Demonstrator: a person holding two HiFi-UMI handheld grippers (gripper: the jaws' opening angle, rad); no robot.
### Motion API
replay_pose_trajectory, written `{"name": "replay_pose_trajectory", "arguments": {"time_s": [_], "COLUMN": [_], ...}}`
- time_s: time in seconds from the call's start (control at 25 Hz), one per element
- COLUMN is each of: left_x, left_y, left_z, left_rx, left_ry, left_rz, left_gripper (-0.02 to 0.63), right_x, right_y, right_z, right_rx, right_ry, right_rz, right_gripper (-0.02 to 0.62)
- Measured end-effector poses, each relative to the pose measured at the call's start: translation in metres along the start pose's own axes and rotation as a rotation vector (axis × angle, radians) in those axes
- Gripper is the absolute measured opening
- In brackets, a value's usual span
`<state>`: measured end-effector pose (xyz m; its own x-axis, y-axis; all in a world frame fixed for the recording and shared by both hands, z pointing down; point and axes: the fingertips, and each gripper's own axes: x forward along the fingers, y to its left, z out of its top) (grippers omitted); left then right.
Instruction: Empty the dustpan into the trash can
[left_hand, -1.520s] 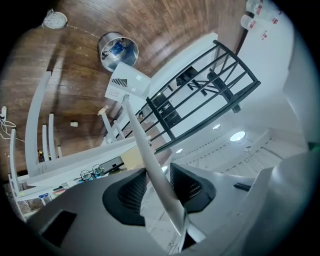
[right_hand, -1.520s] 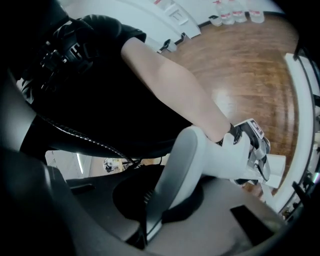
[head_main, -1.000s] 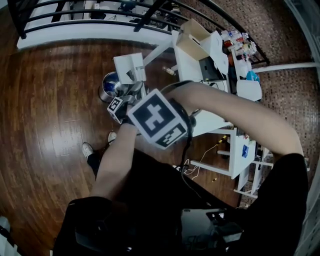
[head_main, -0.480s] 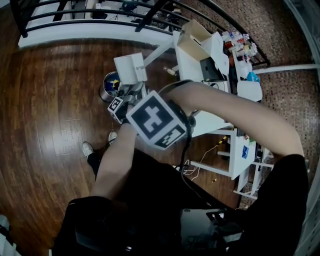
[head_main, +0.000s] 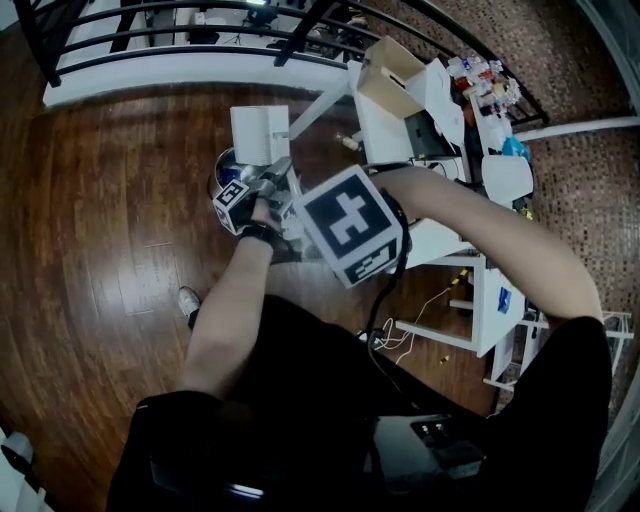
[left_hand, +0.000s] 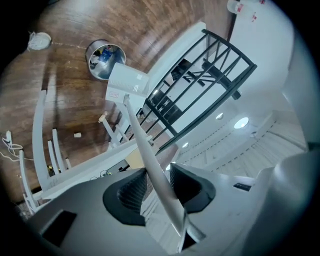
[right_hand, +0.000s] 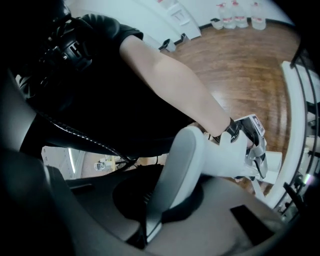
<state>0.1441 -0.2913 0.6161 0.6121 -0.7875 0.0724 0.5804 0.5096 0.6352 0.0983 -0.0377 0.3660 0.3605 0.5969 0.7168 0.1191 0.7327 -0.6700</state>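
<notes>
– At 11 o'clock in head view, what's over the can (head_main: 220, 172)?
– Your dustpan (head_main: 260, 133). It's white, held up off the wood floor (head_main: 100, 230), and overlaps the can's rim at its 1 o'clock. In the left gripper view it sits at the can's 5 o'clock with the edges meeting. Can't tell if they really touch.
– Can contents?
– Blue and pale scraps, seen from the left gripper view. Too small to say what they are.
– Left gripper?
– Your left gripper (left_hand: 157, 172) is set narrow, with its pads clamped on the thin handle (left_hand: 143, 140). The rod runs out between them toward 11 o'clock, straight to the dustpan.
– Right?
– Your right gripper (right_hand: 165, 195) is closed tight on the handle's thick pale end. In head view its marker cube is at 3 o'clock of the left one, just beside it. Both grip the same handle.
– Surroundings?
– Black railing (head_main: 303, 30) at 12 o'clock. White table (head_main: 438, 92) at 1 to 2 o'clock, well apart from the can.
</notes>
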Motion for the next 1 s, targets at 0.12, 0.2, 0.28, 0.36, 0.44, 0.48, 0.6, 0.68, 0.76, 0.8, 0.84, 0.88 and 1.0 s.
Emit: {"name": "replay_pose_trajectory", "arguments": {"time_s": [0.12,0.2,0.28,0.36,0.44,0.48,0.6,0.68,0.76,0.8,0.84,0.88,1.0], "left_x": [0.006,0.009,0.01,0.01,0.007,0.004,-0.009,-0.019,-0.03,-0.036,-0.043,-0.05,-0.078], "left_y": [-0.018,-0.032,-0.045,-0.059,-0.073,-0.079,-0.098,-0.109,-0.118,-0.121,-0.126,-0.13,-0.146], "left_z": [0.003,0.002,0.001,0.003,0.007,0.011,0.028,0.039,0.048,0.051,0.055,0.06,0.065], "left_rx": [0.071,0.118,0.16,0.209,0.264,0.292,0.378,0.43,0.473,0.492,0.512,0.532,0.576], "left_ry": [0.023,0.034,0.041,0.045,0.044,0.042,0.03,0.015,-0.009,-0.022,-0.034,-0.044,-0.025], "left_rz": [0.014,0.021,0.022,0.028,0.043,0.054,0.092,0.114,0.131,0.138,0.145,0.15,0.167], "left_gripper": [0.14,0.138,0.138,0.138,0.141,0.144,0.149,0.152,0.155,0.158,0.161,0.166,0.175], "right_x": [-0.004,-0.005,-0.008,-0.011,-0.017,-0.021,-0.031,-0.037,-0.043,-0.046,-0.049,-0.052,-0.065], "right_y": [-0.002,-0.003,-0.003,-0.003,-0.004,-0.006,-0.011,-0.014,-0.013,-0.012,-0.011,-0.01,-0.005], "right_z": [0.003,0.005,0.009,0.017,0.025,0.03,0.048,0.059,0.065,0.068,0.071,0.075,0.09], "right_rx": [0.009,0.006,-0.001,-0.005,-0.004,-0.006,-0.027,-0.046,-0.069,-0.081,-0.092,-0.103,-0.139], "right_ry": [-0.08,-0.129,-0.187,-0.27,-0.365,-0.412,-0.554,-0.652,-0.745,-0.79,-0.833,-0.874,-0.983], "right_rz": [-0.056,-0.091,-0.123,-0.148,-0.173,-0.188,-0.228,-0.245,-0.261,-0.267,-0.269,-0.27,-0.27], "right_gripper": [0.003,0.003,0.003,0.003,0.003,0.003,0.003,0.003,0.003,0.003,0.003,0.003,0.003]}}
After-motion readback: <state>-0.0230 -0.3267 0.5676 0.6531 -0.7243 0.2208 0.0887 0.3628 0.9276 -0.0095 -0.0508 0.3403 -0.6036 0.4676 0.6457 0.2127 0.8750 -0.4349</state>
